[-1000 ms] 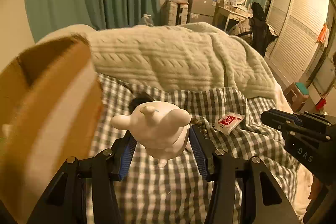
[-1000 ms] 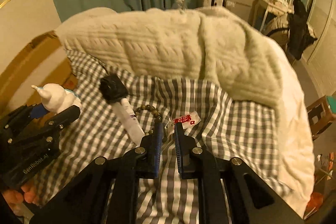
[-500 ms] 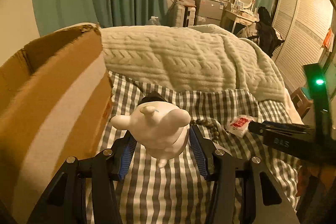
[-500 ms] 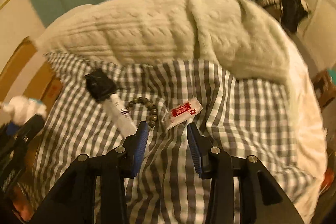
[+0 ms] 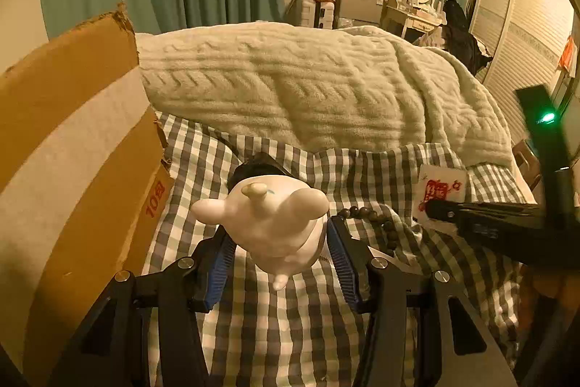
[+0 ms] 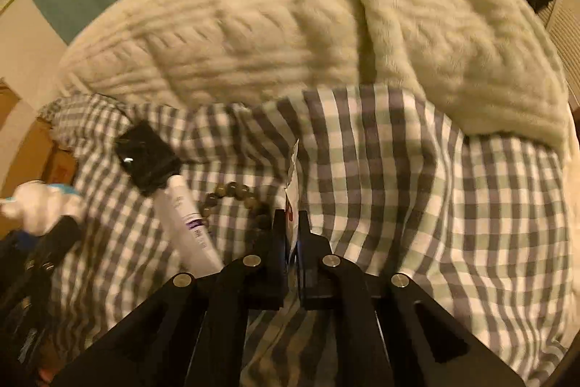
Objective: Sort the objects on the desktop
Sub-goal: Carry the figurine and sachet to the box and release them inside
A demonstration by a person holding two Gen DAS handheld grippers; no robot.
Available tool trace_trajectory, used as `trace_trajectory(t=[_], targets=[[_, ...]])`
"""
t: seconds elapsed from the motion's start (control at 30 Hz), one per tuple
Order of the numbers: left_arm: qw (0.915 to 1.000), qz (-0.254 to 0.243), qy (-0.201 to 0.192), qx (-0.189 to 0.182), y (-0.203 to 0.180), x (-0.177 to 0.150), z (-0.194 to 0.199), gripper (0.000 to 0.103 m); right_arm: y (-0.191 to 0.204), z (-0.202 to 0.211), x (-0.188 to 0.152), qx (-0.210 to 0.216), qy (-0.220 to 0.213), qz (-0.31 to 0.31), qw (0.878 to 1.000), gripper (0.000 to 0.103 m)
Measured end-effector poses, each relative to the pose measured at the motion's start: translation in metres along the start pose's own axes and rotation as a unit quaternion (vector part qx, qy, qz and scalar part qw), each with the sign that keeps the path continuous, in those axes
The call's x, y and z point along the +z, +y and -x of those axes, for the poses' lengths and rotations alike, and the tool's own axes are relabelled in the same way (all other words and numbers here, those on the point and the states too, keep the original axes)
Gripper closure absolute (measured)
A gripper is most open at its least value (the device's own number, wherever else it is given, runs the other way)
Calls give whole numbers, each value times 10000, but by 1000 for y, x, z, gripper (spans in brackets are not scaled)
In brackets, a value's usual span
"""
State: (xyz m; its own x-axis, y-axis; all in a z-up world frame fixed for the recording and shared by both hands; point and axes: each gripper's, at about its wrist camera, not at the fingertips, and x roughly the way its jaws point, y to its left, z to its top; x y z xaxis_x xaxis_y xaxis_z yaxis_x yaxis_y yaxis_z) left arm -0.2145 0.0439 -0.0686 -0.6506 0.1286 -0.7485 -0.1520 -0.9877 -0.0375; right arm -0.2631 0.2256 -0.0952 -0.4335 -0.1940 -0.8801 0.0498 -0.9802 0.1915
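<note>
White figurine (image 5: 270, 227) clamped between the left gripper (image 5: 277, 242) pads, held above the checked sheet (image 6: 417, 205) beside the cardboard box (image 5: 72, 151). Red-printed sachet (image 6: 291, 202) pinched edge-on in the right gripper (image 6: 290, 234), just closed; lifted or touching the sheet, hard to tell through blur. Bead bracelet (image 6: 232, 198) and black-capped tube (image 6: 174, 198) lying alongside.

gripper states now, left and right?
Left gripper: closed on the white figurine.
Right gripper: jaws just closed, pinching the red-printed sachet.

A cardboard box (image 5: 79, 147) carries red print reading "10" beside a character too small to make out — the white packet (image 5: 440, 185) bears red characters, and the tube (image 6: 185, 223) purple print, both unreadable.
</note>
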Motion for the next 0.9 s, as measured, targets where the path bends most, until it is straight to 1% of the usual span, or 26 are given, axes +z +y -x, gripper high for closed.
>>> trace_trajectory(t=[0.07,0.17,0.23,0.3,0.33,0.4,0.43,0.5,0.53,0.63,0.67,0.7,0.77,0.8,0.87,0.9], targets=[[10000,40,-60,-50,-1,2,13,51,5,17,-3,87,-59,127,9999,99],[9997,63,-211,-92,-5,11,42,51,20,58,-5,253,-295,378,9985,99],[9989,-14,-454,-68,-8,23,79,51,31,92,-4,384,-522,538,9964,99],[9971,-4,-756,-100,-3,34,114,51,46,126,-5,401,-819,702,9934,99],[9959,-5,-885,-178,2,39,132,51,56,146,-6,434,-963,830,9909,99],[9933,147,-1097,-317,20,50,166,51,77,181,-8,563,-1208,1070,9853,99],[9924,299,-1129,-389,35,57,182,51,88,195,-10,640,-1304,1185,9823,99],[9913,491,-1127,-471,58,66,197,51,115,222,-15,836,-1494,1431,9748,99],[9913,549,-1117,-429,71,69,203,51,127,230,-17,937,-1549,1527,9715,99],[9916,609,-1129,177,113,72,213,51,176,240,-21,1262,-1621,1829,9614,99],[9913,681,-1061,380,129,71,211,51,191,240,-21,1368,-1608,1928,9583,99],[9913,774,-948,481,145,69,207,51,202,238,-22,1458,-1589,1973,9563,99],[9908,962,-725,617,172,60,195,51,235,221,-18,1780,-1410,2022,9526,99],[9899,1041,-663,702,184,55,190,51,248,212,-16,1870,-1357,2043,9512,99],[9893,1079,-558,803,202,44,182,51,269,190,-13,1874,-1246,2078,9519,99],[9899,1036,-536,808,204,41,178,51,278,177,-10,1914,-1166,2045,9529,98]])
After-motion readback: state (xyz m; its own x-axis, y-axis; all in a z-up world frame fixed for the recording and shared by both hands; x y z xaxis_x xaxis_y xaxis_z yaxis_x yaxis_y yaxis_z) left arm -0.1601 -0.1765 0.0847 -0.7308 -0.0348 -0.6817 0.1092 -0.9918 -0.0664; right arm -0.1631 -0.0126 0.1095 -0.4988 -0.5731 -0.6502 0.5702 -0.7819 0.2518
